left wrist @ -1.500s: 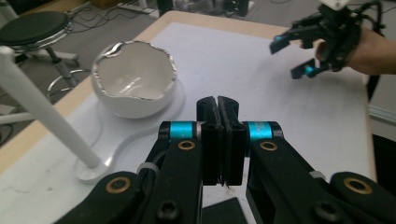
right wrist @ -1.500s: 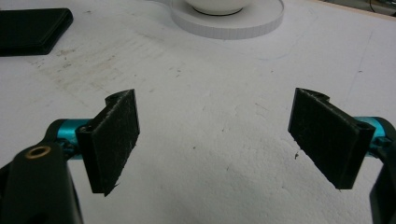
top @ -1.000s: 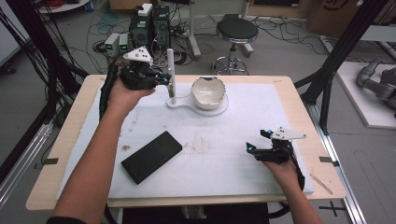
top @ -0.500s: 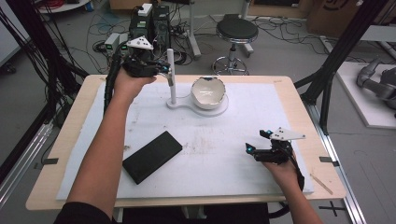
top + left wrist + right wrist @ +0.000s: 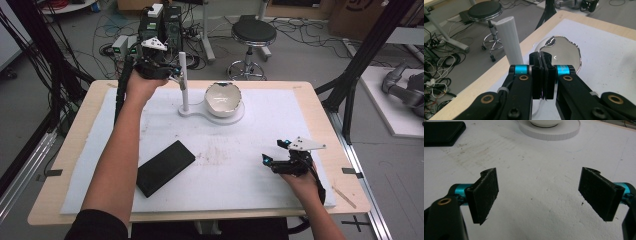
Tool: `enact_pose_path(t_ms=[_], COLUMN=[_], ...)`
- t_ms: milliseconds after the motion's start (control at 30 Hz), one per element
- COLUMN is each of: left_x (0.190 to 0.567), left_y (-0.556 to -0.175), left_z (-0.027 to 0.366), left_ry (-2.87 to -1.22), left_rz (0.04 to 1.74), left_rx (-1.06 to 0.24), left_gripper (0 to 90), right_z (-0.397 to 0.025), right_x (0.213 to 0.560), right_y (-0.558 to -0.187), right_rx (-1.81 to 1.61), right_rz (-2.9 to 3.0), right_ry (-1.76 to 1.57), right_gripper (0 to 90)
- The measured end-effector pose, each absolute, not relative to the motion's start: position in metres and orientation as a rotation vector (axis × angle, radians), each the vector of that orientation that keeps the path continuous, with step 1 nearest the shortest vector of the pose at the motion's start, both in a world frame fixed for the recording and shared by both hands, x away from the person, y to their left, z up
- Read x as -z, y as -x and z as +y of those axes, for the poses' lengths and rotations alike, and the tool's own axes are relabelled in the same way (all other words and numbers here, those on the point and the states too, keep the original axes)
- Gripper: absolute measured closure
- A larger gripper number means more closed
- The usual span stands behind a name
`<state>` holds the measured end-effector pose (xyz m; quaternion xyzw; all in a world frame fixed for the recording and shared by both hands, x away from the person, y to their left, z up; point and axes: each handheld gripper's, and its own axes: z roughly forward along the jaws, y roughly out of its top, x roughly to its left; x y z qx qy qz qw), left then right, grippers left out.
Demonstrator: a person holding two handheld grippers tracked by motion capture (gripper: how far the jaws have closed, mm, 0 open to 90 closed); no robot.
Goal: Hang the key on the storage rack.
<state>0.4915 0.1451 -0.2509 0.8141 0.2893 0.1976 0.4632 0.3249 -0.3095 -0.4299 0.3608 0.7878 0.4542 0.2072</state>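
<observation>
High view overhead; both tool cameras close, sharing the bowl [image 5: 223, 98].

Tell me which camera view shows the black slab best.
The high view: the whole black slab lies flat on the white mat, near the left forearm. The right gripper view catches one end at its top-left corner.

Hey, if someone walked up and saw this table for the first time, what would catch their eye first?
Probably the white stand with its upright post and the shiny bowl on its round base, at the far middle of the table. The left hand-held gripper is raised beside the post, jaws shut. Nearer, a black flat box lies at the left, and the right hand-held gripper rests open at the right.
</observation>
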Motion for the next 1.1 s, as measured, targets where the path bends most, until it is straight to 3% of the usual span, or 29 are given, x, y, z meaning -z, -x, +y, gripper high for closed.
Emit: enact_pose_path(t_ms=[267, 400, 433, 667, 1100], left_x=[0.256, 0.253, 0.252, 0.266, 0.296], left_y=[-0.495, -0.49, -0.488, -0.46, -0.403], left_z=[0.149, 0.155, 0.156, 0.168, 0.186], left_ry=[-1.975, -1.963, -1.958, -1.98, -1.965], left_rz=[0.733, 0.75, 0.759, 0.787, 0.691], left_rx=[-0.486, -0.494, -0.488, -0.451, -0.43], left_gripper=[86.7, 74.8, 65.1, 40.8, 25.4], right_z=[-0.31, -0.31, -0.31, -0.31, -0.309], right_x=[0.43, 0.431, 0.431, 0.431, 0.43], right_y=[-0.324, -0.325, -0.325, -0.324, -0.32], right_rx=[-1.264, -1.263, -1.263, -1.263, -1.267], right_rz=[2.195, 2.195, 2.2, 2.194, 2.193], right_ry=[-1.008, -1.005, -1.007, -1.007, -1.015], right_gripper=[16.7, 16.7, 16.7, 16.7, 16.7])
